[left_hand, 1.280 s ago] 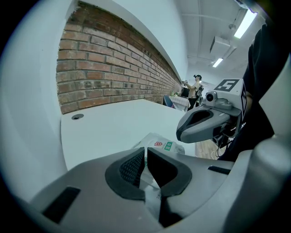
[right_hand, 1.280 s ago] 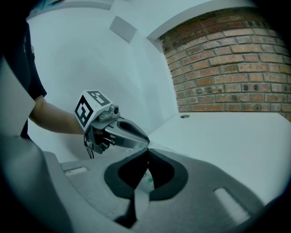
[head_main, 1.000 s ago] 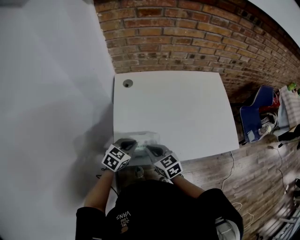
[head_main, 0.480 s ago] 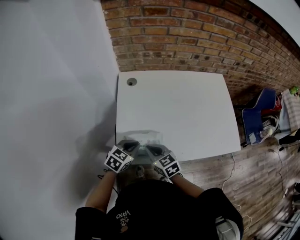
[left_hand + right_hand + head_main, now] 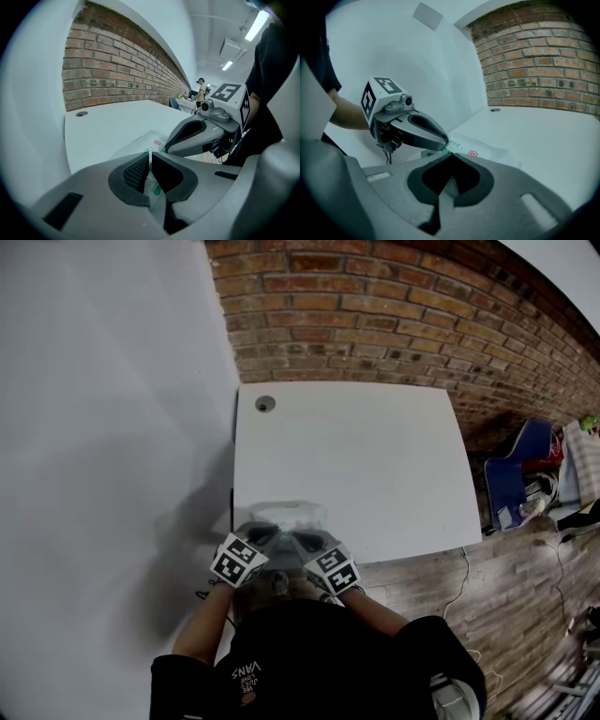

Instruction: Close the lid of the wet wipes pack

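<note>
White film at the pack's (image 5: 143, 142) edge was pinched tight between the left gripper's (image 5: 150, 157) jaws! The right gripper's (image 5: 450, 156) jaws were pressed together at their tips, the pack lying just beyond them. It lay flat at the table's (image 5: 375, 456) near edge.

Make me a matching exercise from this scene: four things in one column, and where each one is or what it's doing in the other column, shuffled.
Things
1. wet wipes pack
2. round hole
3. brick wall
4. left claw

Places or states
A. in the far left corner of the table
B. shut on a thin edge of the pack
C. lying at the table's near edge
D. beyond the table's far edge

Pairs: 1-C, 2-A, 3-D, 4-B
</note>
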Demonstrator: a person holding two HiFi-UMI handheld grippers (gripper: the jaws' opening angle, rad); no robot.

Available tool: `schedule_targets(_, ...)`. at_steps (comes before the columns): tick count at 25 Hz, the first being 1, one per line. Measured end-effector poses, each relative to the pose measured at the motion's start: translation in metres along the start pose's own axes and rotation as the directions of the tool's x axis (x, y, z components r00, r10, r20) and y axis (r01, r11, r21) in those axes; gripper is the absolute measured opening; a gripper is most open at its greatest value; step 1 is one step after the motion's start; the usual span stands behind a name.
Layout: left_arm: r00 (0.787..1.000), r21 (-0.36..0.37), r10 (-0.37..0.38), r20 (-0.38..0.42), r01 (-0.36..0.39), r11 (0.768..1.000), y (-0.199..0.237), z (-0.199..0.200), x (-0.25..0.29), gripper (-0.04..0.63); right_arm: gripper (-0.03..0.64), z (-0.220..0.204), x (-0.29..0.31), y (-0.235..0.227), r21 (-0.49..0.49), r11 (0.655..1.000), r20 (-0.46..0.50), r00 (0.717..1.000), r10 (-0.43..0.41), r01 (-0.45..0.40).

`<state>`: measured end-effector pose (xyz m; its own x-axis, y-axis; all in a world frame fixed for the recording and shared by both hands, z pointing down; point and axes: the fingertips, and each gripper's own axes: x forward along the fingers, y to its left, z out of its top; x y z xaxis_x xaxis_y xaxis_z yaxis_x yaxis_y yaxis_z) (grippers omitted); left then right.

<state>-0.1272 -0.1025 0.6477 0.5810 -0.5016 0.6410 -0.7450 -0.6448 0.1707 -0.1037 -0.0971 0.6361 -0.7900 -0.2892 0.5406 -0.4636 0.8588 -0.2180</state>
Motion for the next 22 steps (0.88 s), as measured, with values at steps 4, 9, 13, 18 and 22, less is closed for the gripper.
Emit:
schedule_targets(4,1.000,-0.005,0.002,-0.011,-0.003,1.000,0.0006,-0.0015,0.0007,0.017,-0.002,-0.0026,0.0027,-0.0014,-0.004,1.000,-0.015,1.000,-0.002,0.002)
schedule_targets(9,1.000,-0.016,0.001,-0.002,-0.001,1.000,-0.0006,0.0004,0.0008,0.017,-0.002,-0.0043,0.0046,-0.0010,-0.016,1.000,-0.026,1.000,-0.002,0.001)
schedule_targets(13,1.000,-0.015,0.005,-0.011,-0.005,1.000,0.0022,-0.0055,0.0032,0.018,-0.002,-0.0057,0.0072,-0.0012,-0.031,0.999,-0.035,0.999,-0.010,0.009)
schedule_targets(18,1.000,-0.022,0.006,-0.018,-0.007,1.000,0.0011,-0.0047,0.0033,0.017,-0.002,-0.0064,0.0085,-0.0010,-0.040,0.999,-0.045,0.999,-0.017,0.015)
schedule_targets(22,1.000,-0.014,0.017,-0.012,-0.017,1.000,0.0041,-0.0038,0.0053,0.017,-0.002,-0.0069,0.0094,-0.0019,-0.045,0.999,-0.056,0.998,-0.023,0.021)
